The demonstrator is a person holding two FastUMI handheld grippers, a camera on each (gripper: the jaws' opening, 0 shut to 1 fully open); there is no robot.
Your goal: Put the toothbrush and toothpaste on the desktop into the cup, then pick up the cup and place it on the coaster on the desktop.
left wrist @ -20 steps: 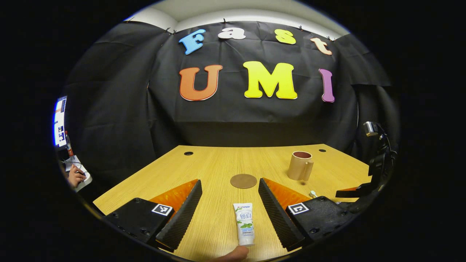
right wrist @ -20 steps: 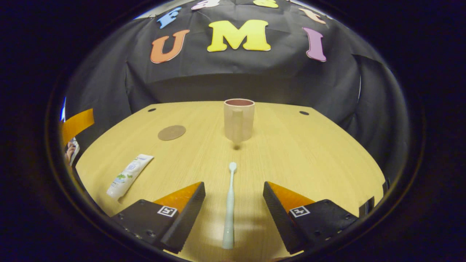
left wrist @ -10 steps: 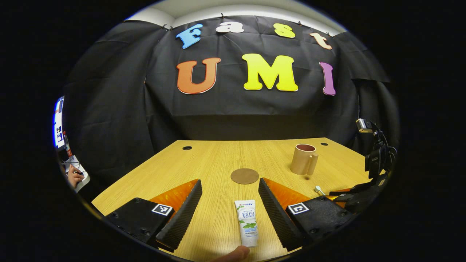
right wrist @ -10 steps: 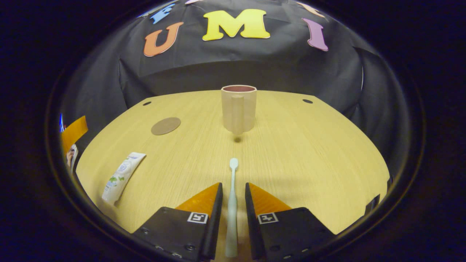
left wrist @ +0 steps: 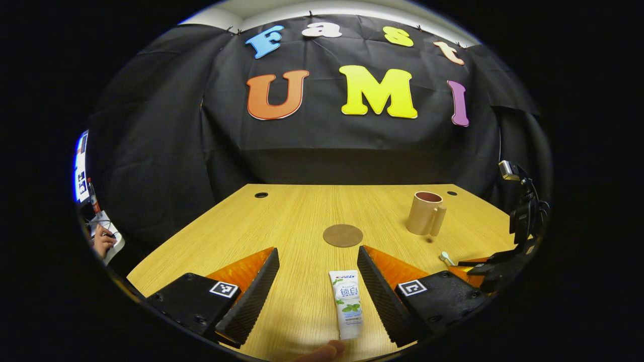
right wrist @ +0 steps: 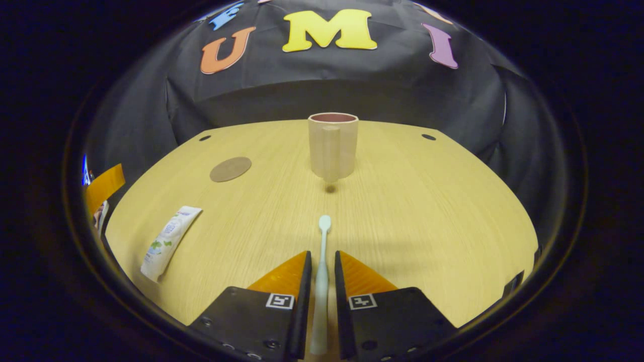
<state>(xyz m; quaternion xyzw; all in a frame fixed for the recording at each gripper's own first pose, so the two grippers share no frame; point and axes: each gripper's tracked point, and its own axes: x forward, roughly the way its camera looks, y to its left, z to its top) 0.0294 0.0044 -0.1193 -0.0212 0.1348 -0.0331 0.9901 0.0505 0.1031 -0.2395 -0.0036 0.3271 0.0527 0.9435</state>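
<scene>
Two claws at work: the right claw (right wrist: pixel 320 281) pinches the slim, light, stiff toothbrush (right wrist: pixel 321 261) mid-handle, flat on the bench (right wrist: pixel 427 211) short of the cup (right wrist: pixel 332 146), while the left claw (left wrist: pixel 318 286) gapes around the soft, squashy toothpaste (left wrist: pixel 347 301).

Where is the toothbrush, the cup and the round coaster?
toothbrush (right wrist: pixel 322 241), right gripper view, on its handle ahead of the fingers.
cup (right wrist: pixel 344 146), right gripper view, on its side wall beside the handle.
coaster (left wrist: pixel 342 235), left gripper view, on the middle of the flat disc.
</scene>
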